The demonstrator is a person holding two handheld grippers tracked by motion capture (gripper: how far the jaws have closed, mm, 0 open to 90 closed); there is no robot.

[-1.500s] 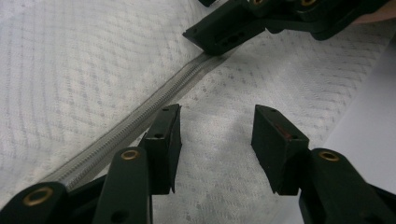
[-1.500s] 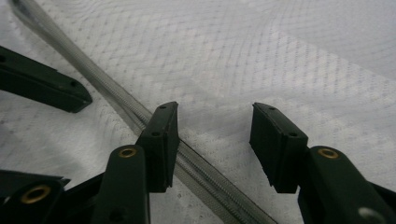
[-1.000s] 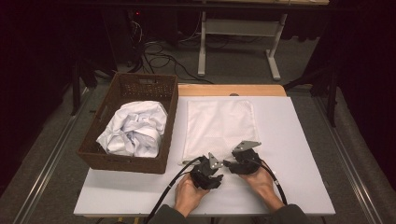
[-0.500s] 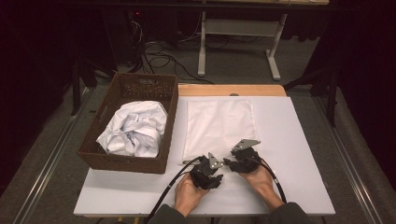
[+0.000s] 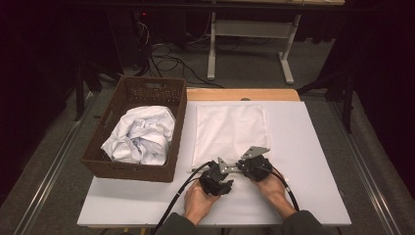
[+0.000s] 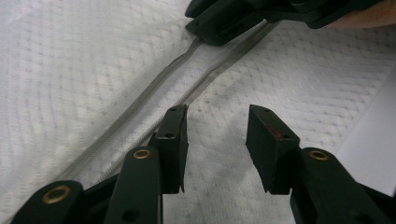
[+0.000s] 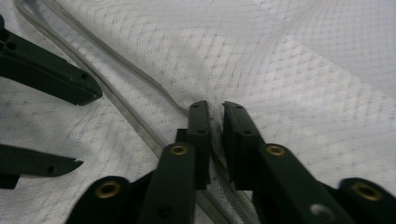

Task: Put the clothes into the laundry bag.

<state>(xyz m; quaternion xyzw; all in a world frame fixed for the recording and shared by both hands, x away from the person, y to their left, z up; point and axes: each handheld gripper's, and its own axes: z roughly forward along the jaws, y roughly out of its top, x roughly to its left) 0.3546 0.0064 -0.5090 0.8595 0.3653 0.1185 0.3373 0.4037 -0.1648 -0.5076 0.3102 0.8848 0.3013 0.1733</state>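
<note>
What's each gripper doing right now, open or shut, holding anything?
Left gripper: open, jaws apart over the white mesh bag, holding nothing.
Right gripper: shut on the bag's zipper edge.

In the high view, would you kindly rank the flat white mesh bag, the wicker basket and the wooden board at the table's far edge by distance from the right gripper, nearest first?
From the right gripper:
1. Flat white mesh bag, directly under the jaws, at its near edge.
2. Wicker basket, off to the left, holding crumpled white cloth.
3. Wooden board, farthest, beyond the bag at the far edge.
</note>
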